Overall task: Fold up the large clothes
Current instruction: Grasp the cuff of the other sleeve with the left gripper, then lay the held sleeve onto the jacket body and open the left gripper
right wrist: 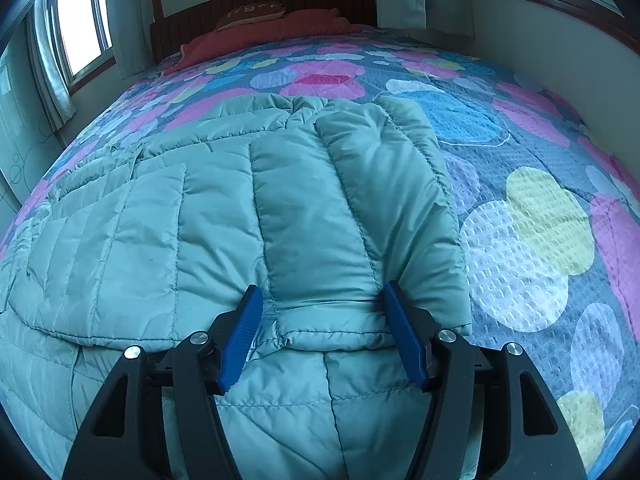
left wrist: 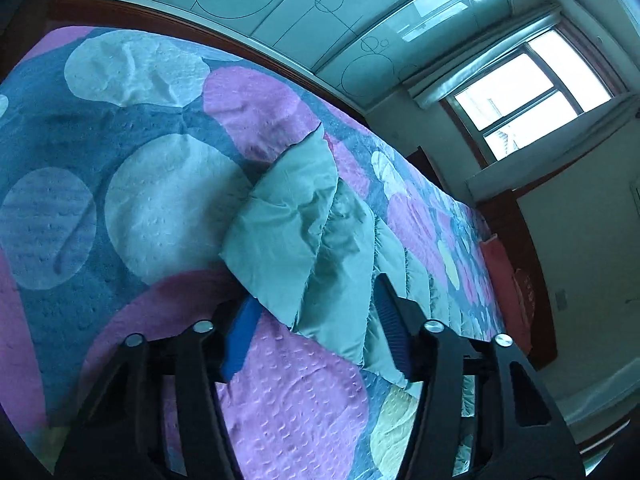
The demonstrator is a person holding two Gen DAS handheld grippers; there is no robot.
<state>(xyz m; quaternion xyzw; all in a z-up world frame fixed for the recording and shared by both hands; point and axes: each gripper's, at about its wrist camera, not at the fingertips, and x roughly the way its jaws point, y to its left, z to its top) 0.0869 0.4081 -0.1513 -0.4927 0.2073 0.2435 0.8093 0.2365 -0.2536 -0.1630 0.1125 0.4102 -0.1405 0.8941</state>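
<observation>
Right wrist: pillow [right wrist: 251,14] script unreadable; jacket [right wrist: 224,216] unlabelled.

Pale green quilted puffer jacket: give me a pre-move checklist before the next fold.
1. Right gripper open around the cuff of the folded-over sleeve: ok.
2. Left gripper open, raised corner of the pale green quilted puffer jacket between its blue fingers: ok.
3. Either gripper closed on fabric: not ok, both open.
4. Jacket body lying flat on the circle-patterned bedspread: ok in right wrist view.
5. Far hem aligned: cannot tell.
</observation>
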